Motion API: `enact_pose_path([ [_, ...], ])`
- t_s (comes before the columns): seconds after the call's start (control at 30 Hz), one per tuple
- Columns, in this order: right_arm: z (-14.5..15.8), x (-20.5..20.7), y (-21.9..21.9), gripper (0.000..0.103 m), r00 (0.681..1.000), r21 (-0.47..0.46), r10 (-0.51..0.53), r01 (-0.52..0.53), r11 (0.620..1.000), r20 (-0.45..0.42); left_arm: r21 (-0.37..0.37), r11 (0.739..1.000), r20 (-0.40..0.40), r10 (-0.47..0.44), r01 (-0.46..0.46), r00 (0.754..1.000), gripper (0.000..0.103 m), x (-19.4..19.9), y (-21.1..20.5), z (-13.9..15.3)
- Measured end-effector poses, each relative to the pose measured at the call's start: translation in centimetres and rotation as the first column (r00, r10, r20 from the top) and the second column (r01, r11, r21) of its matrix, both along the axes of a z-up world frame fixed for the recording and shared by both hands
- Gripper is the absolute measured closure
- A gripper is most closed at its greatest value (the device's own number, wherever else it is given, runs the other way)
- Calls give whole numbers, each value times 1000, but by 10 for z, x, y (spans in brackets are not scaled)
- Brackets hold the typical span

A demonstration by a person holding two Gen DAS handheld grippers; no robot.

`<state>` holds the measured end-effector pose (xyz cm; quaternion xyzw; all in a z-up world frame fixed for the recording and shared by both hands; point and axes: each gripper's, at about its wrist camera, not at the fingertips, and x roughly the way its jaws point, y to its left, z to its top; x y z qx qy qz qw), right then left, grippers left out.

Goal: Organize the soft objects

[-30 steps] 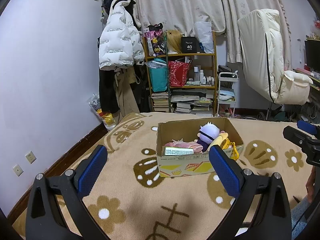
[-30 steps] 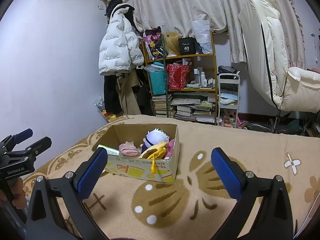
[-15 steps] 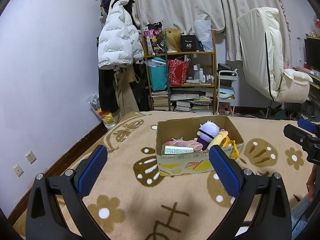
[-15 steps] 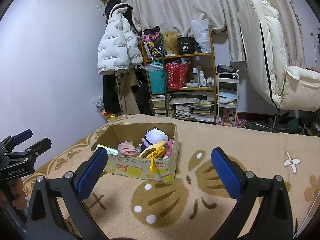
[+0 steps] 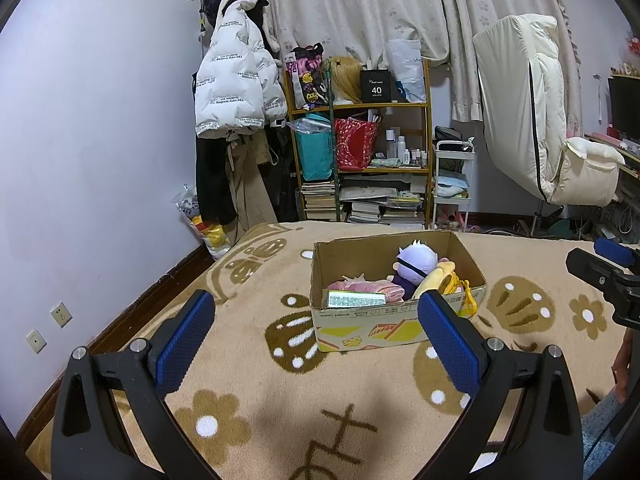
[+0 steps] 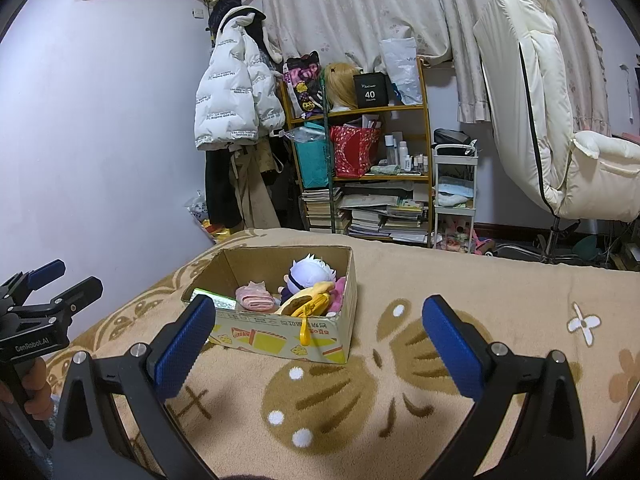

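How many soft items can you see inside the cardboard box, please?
3 clearly: a white-haired plush doll toward the back of the cardboard box, a yellow plush at the front corner, and a folded pink cloth beside them. More may be hidden underneath.

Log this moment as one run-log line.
stage: approach | left tool: open, empty | right tool: open, empty | cardboard box: on blanket, holds white-haired plush, yellow plush, pink cloth

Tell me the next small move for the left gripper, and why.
Probably ease the left gripper forward toward the cardboard box. Its jaws are open and empty, short of the box, where the white-haired plush doll sits on top.
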<state>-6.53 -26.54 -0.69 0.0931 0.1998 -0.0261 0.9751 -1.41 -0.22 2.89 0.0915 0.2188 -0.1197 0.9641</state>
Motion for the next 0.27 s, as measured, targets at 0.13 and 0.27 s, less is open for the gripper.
enact_pose_path([
  [0.13, 0, 0, 0, 0, 1000, -1, 1, -1, 1000, -1, 0, 1000, 0, 1, -1, 1000, 2, 1, -1, 1],
  [0.27, 0, 0, 0, 0, 1000, 0, 0, 0, 1000, 0, 0, 1000, -1, 0, 0, 1000, 2, 0, -1, 1],
])
